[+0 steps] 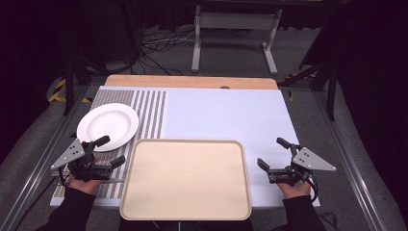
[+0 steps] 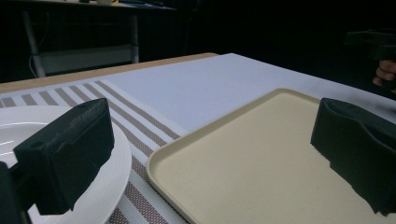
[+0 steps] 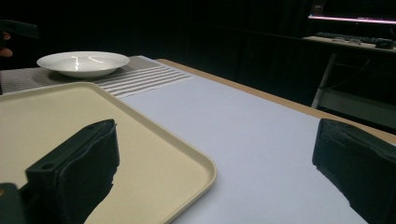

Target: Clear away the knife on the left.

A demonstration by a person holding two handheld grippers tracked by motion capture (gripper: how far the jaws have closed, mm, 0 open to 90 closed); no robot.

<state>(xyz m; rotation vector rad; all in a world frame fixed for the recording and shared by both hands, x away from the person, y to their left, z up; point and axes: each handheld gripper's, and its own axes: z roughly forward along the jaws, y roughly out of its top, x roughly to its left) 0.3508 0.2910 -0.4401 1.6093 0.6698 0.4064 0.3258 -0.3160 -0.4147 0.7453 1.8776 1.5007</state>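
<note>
An empty beige tray lies at the near middle of the table. A white plate rests on a striped placemat at the left. My left gripper hovers open between plate and tray, nothing in its jaws. In the left gripper view the plate sits by the left jaw and the tray under the right one. My right gripper stands open just right of the tray, empty. The right gripper view has the tray at left and the plate far off.
A pale sheet covers the table right of the placemat. A wooden strip runs along the far edge. Beyond it stand a white metal frame and floor cables. Rails flank both table sides.
</note>
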